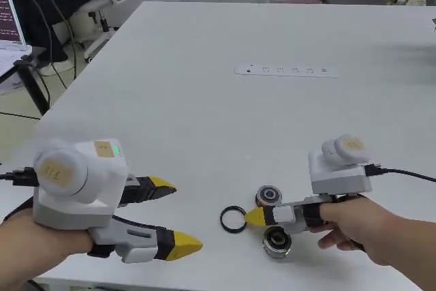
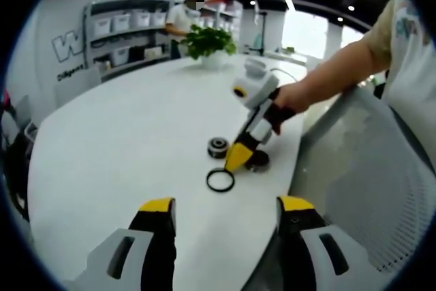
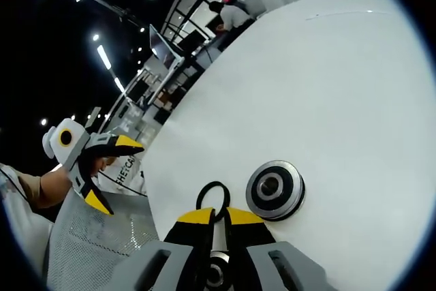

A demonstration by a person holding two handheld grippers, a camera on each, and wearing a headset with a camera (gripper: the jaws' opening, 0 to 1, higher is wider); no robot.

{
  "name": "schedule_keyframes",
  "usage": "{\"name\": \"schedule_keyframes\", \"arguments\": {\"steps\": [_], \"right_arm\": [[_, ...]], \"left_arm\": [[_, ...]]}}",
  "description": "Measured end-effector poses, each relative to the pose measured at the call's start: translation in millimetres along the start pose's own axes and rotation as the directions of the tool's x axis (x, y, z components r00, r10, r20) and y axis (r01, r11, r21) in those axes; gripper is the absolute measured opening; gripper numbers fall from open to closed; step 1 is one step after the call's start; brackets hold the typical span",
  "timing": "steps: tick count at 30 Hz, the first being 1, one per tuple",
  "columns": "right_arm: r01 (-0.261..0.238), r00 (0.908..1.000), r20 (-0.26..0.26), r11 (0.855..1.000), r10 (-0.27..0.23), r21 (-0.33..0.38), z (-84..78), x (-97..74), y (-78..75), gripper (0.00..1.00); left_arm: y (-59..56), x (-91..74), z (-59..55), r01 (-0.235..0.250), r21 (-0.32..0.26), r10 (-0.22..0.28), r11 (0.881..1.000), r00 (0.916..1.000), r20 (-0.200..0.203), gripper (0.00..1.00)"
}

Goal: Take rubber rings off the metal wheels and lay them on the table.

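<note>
Rubber ring (image 1: 222, 219) lies flat on the white table (image 1: 204, 100), right at the yellow tips of the right gripper (image 1: 253, 217). In the right gripper view the black loop (image 3: 213, 184) sits just past the tips of the right gripper (image 3: 219, 217) and runs in behind one of them. I see those jaws drawn together with only a narrow slit between. Whether they nip the near edge of the ring I cannot tell from here; the tips hide that spot.

One metal wheel (image 1: 268, 195) stands on the table just beside the right gripper's jaws, close to the ring but apart from it. In the right gripper view this wheel (image 3: 274, 189) has a dark band round its rim. A second wheel (image 1: 277, 240) sits on the other side of the jaws, partly under the gripper body.

My left gripper (image 1: 174, 212) hangs off to the side with its jaws spread wide and nothing between them. From the left gripper view the ring (image 2: 220, 191) lies straight ahead of the open left gripper (image 2: 226, 206), with the right gripper (image 2: 237, 158) slanting down to its far edge and both wheels (image 2: 218, 146) (image 2: 257, 162) just behind.
</note>
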State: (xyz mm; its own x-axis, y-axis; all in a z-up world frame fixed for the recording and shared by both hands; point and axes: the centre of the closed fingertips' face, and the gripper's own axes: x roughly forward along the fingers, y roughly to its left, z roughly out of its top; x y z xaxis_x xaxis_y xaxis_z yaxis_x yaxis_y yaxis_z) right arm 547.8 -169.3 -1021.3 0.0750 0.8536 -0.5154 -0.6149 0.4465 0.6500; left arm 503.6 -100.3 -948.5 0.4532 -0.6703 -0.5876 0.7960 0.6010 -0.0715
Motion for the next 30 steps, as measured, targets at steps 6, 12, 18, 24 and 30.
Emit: {"name": "schedule_keyframes", "arguments": {"steps": [6,12,18,24,30], "right_arm": [[0.015,0.9995,-0.027,0.997,-0.017,-0.076,-2.3,-0.1,3.6,0.07],[0.027,0.9987,-0.04,0.99,-0.033,-0.138,-2.2,-3.9,4.3,0.13],[0.024,0.9993,-0.023,0.989,-0.028,-0.149,4.4,-13.7,6.4,0.16],[0.03,0.9995,0.001,0.986,-0.031,-0.163,12.4,-26.5,7.2,0.17],[0.033,0.9991,0.032,0.986,-0.028,-0.161,19.7,-37.7,9.7,0.18]], "left_arm": [[-0.3,0.6,0.5,0.002,0.003,-0.002,1.0,1.0,0.0,0.61],[0.0,0.3,0.8,0.002,0.005,-0.002,1.0,1.0,-0.001,0.6],[1.6,-0.4,2.4,-0.001,0.004,0.001,1.0,1.0,0.001,0.6],[4.0,0.8,5.7,-0.002,0.004,0.002,1.0,1.0,0.008,0.6],[8.1,2.5,9.6,-0.004,0.008,0.004,1.0,0.9999,0.01,0.6]]}}
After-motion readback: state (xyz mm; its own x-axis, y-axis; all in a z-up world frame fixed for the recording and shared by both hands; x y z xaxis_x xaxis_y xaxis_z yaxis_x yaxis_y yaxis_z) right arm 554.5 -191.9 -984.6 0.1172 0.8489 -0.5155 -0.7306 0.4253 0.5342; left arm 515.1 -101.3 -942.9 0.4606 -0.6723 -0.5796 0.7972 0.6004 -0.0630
